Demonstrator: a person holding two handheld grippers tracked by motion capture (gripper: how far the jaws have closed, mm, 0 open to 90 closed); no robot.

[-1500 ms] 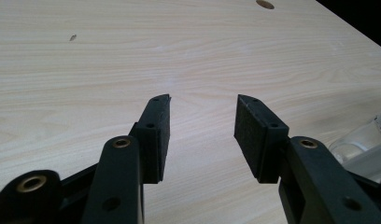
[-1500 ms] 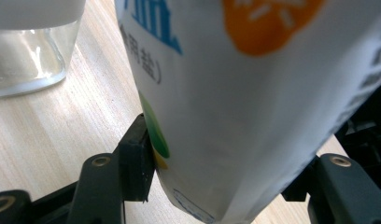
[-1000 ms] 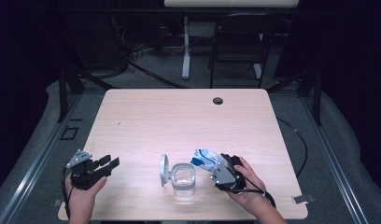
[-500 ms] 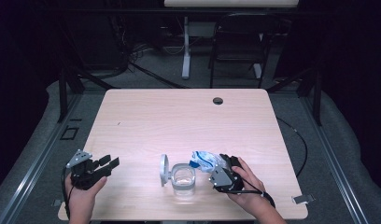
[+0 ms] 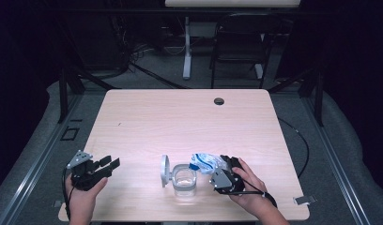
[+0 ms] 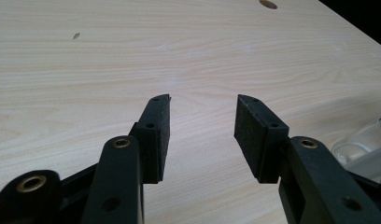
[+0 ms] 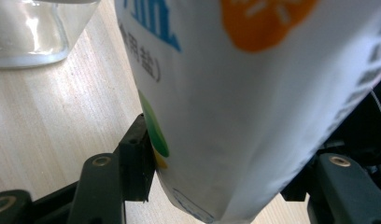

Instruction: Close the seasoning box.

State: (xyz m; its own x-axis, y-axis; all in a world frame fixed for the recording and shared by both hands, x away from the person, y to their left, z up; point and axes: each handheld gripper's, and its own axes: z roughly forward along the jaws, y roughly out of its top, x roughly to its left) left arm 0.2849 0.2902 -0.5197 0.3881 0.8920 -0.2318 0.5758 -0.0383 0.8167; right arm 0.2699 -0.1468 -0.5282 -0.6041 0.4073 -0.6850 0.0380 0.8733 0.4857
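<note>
A white pouch with blue and orange print [image 5: 204,162] [image 7: 254,93] sits between the jaws of my right gripper [image 5: 227,164] [image 7: 221,172], which is shut on its lower end and holds it tilted toward a jar. The clear glass jar [image 5: 185,181] [image 7: 25,32] stands just left of the pouch, near the table's front edge. Its round hinged lid [image 5: 164,170] is swung open on its left side. My left gripper [image 5: 112,163] [image 6: 202,126] rests open at the front left, with only bare wood between its pads. The jar's edge [image 6: 366,144] shows at the right of the left gripper view.
The light wooden table [image 5: 180,122] has a round cable hole [image 5: 219,101] near its far edge. Behind the table stand a dark chair [image 5: 236,51] and a white desk leg [image 5: 186,51]. A cable [image 5: 300,140] trails off the table's right side.
</note>
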